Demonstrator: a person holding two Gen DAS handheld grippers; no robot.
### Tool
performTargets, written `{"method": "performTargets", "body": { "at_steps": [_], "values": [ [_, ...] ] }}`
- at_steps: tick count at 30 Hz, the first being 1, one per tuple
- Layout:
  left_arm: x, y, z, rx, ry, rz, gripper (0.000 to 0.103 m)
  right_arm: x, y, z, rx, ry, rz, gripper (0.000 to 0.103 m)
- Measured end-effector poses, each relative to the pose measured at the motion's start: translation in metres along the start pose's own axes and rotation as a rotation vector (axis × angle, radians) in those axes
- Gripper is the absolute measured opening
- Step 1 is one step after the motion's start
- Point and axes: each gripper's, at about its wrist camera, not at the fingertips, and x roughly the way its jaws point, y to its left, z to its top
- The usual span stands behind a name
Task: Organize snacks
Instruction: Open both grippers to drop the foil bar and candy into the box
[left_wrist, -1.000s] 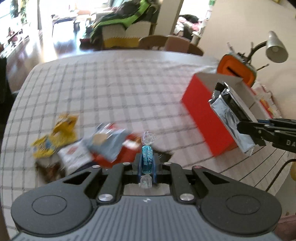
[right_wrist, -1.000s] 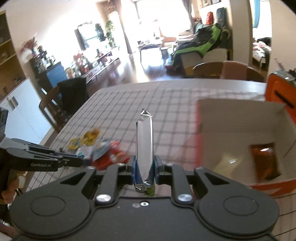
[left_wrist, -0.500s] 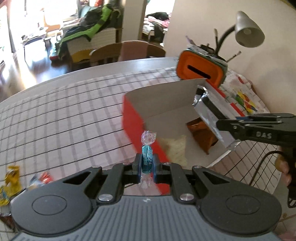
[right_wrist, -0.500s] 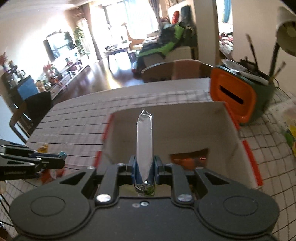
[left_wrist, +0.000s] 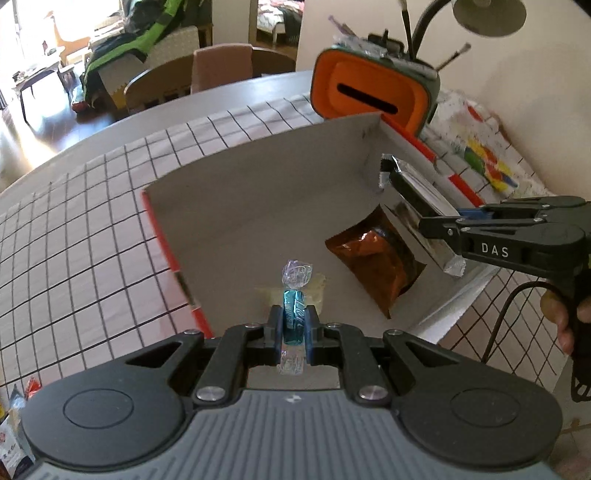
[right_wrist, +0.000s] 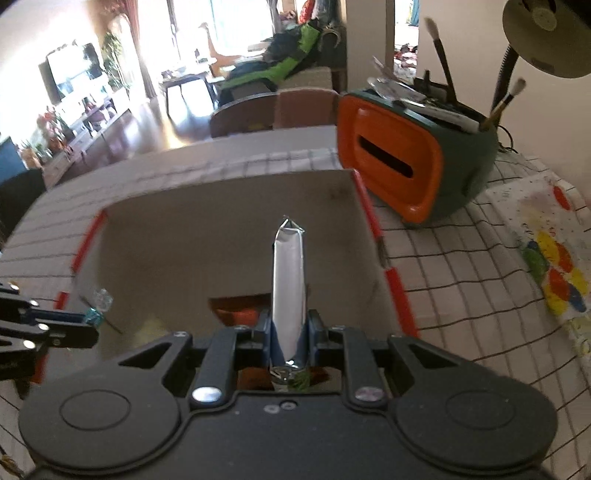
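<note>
Your left gripper (left_wrist: 293, 328) has its fingers (left_wrist: 274, 325) clamped on a small wrapped candy (left_wrist: 294, 295). The candy has a teal-blue body with pale lettering and clear, crinkled twist ends, one projecting ahead of the fingertips and one trailing behind them. It stands out along the finger axis, above the open box (left_wrist: 258, 177).

Your right gripper (right_wrist: 288, 332) has its fingers (right_wrist: 314, 332) closed on a silver foil packet (right_wrist: 289, 280). The packet is long, narrow and mirror-bright, and tapers to a crimped point well ahead of the fingertips. In the left wrist view the same packet (left_wrist: 417, 199) appears as a flat, reflective rectangle with creased corners, held edge-up over the far right part of the box.

The box has grey cardboard inner walls and a red outside (the red shows only along the rim and corners). On its floor, ahead and to the right of your left fingers, lies an orange-brown glossy pouch (left_wrist: 373, 258). Directly beyond the candy lies a pale yellow wrapper (left_wrist: 317, 291), partly hidden by it.

The box rests on the bench (left_wrist: 92, 221), which carries a white cloth with a black grid. Beyond the box stands an orange-fronted holder (right_wrist: 391, 166) with brushes.
</note>
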Motion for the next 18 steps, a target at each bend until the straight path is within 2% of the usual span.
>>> {"method": "performTargets", "body": {
  "at_steps": [3, 14, 18],
  "values": [
    [0.013, -0.004, 0.004, 0.005, 0.03, 0.011, 0.011, 0.013, -0.005, -0.001, 0.002, 0.045, -0.011, 0.018],
    [0.043, -0.014, 0.009, 0.045, 0.137, 0.031, 0.011, 0.027, -0.008, -0.002, -0.014, 0.102, -0.002, 0.019],
    [0.045, -0.013, 0.01, 0.043, 0.142, 0.02, 0.011, 0.024, -0.012, -0.005, 0.011, 0.108, 0.017, 0.019]
  ]
}}
